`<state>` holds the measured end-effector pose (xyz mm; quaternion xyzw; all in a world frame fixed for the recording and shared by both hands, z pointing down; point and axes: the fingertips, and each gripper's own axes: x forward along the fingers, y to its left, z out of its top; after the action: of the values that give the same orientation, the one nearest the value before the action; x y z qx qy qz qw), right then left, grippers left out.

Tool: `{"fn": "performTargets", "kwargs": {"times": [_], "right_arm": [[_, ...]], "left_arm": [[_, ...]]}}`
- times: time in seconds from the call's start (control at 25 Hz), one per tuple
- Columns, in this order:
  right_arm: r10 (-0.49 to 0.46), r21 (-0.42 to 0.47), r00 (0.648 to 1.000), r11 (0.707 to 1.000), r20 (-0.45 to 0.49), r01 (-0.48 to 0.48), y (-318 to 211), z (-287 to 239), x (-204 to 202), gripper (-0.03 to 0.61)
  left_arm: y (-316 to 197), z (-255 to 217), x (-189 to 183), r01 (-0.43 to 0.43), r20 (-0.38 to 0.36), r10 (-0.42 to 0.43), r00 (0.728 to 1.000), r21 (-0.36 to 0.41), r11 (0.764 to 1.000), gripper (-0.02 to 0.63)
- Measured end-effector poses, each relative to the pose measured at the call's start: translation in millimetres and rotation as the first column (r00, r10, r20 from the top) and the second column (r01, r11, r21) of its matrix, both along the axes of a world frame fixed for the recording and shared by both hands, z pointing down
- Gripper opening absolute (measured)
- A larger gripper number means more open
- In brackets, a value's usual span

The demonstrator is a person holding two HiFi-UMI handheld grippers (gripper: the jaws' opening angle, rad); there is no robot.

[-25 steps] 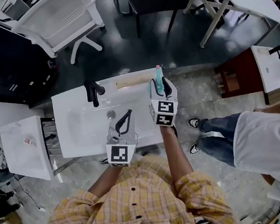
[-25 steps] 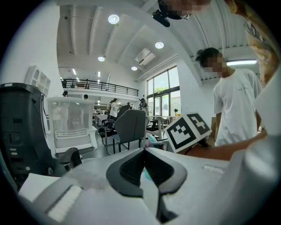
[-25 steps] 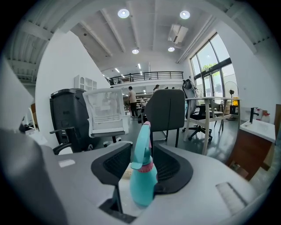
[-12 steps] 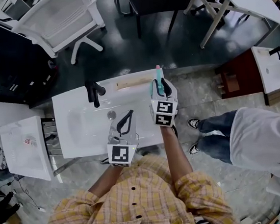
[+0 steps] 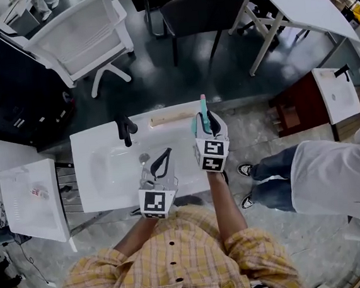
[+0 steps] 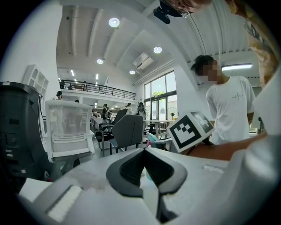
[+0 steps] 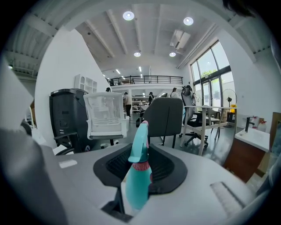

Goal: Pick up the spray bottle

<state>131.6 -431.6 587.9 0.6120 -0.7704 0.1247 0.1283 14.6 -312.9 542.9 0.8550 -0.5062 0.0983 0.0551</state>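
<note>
Teal plastic stood pinched between the jaws of the right gripper [image 5: 204, 120], which had just been closing: the spray bottle [image 7: 138, 184] sat upright between the dark pads, gripped by its body, its pink collar and pink nozzle tip rising above them. From the head view it was at mid-frame, over the right rear part of the white washbasin [image 5: 102, 195]; whether its base cleared the surface I could not tell. Just left of it and lower in the frame, the left gripper [image 5: 166, 153] hung over the basin with its jaws brought together at the tips and nothing between them, its marker cube [image 5: 157, 201] facing up. A round drain [image 5: 144, 156] showed in the bowl beside that gripper, a black faucet [image 5: 125, 128] stood at the basin's back edge toward the left, and a pale wooden strip [image 5: 170, 118] lay along the same edge, ending near the bottle. Both forearms came out of a yellow plaid shirt [image 5: 178, 260] at the bottom of the frame. Further out, a second white basin [image 5: 33, 195] sat at the left edge, a white chair [image 5: 80, 29] stood at the upper left, a dark chair [image 5: 202, 8] at top centre, and a white table [image 5: 302, 2] at the upper right. A bystander in a white T-shirt [image 5: 342, 181] and jeans stood at the right.
</note>
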Motion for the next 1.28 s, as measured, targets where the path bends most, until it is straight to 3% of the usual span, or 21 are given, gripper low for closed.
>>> {"fn": "performTargets", "kwargs": {"times": [0.84, 1.28], "right_arm": [[0.031, 0.134, 0.996, 0.990, 0.086, -0.042, 81.1, -113.5, -14.5, 0.094], [0.066, 0.164, 0.993, 0.983, 0.094, -0.081, 127.8, -137.8, -20.9, 0.092]], "left_arm": [[11.9, -65.6, -27.4, -0.072, -0.028, 0.075, 0.997, 0.102, 0.992, -0.002], [20.0, -89.9, -32.2, -0.117, -0.035, 0.123, 0.992, 0.143, 0.983, -0.002]]}}
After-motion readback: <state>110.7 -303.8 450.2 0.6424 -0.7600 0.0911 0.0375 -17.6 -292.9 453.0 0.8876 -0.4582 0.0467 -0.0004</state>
